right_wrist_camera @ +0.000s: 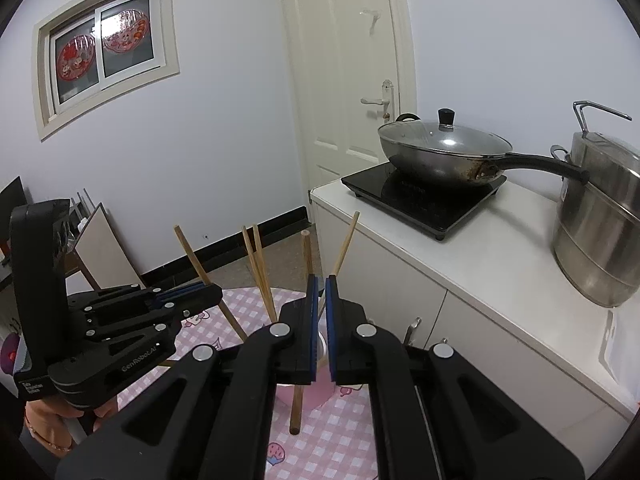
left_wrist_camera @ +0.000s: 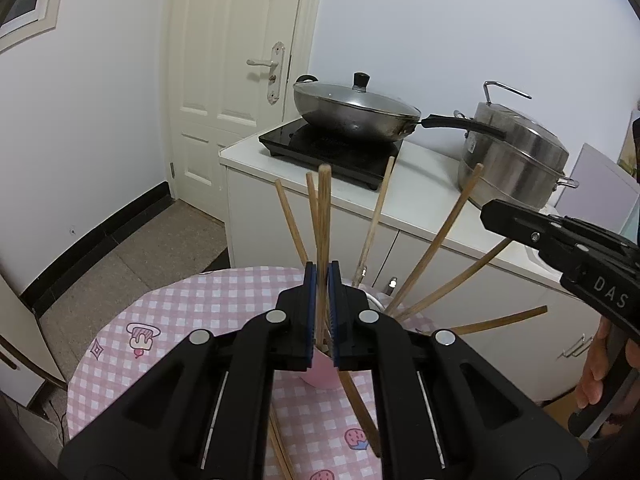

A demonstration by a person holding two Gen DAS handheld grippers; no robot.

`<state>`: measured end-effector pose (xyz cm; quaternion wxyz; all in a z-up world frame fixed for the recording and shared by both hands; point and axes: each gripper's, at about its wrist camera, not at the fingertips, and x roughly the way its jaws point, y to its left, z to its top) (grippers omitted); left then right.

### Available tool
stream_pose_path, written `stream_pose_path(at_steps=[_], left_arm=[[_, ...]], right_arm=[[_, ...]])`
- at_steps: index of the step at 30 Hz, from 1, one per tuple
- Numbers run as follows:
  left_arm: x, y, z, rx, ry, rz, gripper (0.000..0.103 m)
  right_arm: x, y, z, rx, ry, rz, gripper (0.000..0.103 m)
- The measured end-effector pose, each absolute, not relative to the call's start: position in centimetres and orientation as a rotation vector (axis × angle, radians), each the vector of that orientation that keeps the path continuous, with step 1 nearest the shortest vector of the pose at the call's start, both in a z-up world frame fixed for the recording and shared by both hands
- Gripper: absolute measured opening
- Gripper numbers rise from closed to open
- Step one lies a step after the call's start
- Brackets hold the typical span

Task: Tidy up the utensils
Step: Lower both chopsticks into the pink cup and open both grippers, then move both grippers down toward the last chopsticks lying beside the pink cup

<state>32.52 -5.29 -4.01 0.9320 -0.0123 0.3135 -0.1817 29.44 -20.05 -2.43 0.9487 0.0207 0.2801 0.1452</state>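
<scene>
The left gripper [left_wrist_camera: 322, 312] jaws pinch two chopsticks [left_wrist_camera: 324, 216] above the pink cup [left_wrist_camera: 318, 374] on the desk [left_wrist_camera: 168, 320]. The right gripper [right_wrist_camera: 322, 328] jaws pinch one chopstick [right_wrist_camera: 306, 264]. Lower them slowly and straight into the cup.

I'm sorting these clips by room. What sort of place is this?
Most likely a small home kitchen: a lidded wok sits on an induction cooktop on a white cabinet counter, beside a steel steamer pot.
</scene>
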Motion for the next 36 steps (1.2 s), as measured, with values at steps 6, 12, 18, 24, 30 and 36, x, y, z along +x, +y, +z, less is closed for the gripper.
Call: stream_pose_path(at_steps=[6,12,18,24,30,36], left_arm=[[31.6,-5.4,-2.8,-0.011,0.624,-0.371,0.007],[30.1,-5.3,-1.2,-0.017,0.591,-0.372,0.028],[27.6,-5.0,0.3,-0.003,0.544,-0.352,0.050],[24.4,-4.1,1.3,0.013,0.492,-0.316,0.052],[21.7,-2.1,0.5,-0.002,0.489,-0.295,0.052],[19.9,0.5,-2.1,-0.023,0.541,-0.271,0.052]], right_arm=[[28.6,-20.2,-1.9,0.056,0.557,0.291,0.003],[27.2,-20.6,-0.8,0.064,0.532,0.292,0.003],[25.1,-20.6,-0.2,0.072,0.513,0.298,0.004],[22.6,-20.2,-0.4,0.083,0.503,0.309,0.010],[20.1,-19.4,-1.0,0.078,0.493,0.303,0.020],[18.5,-18.0,-3.1,0.076,0.517,0.304,0.023]])
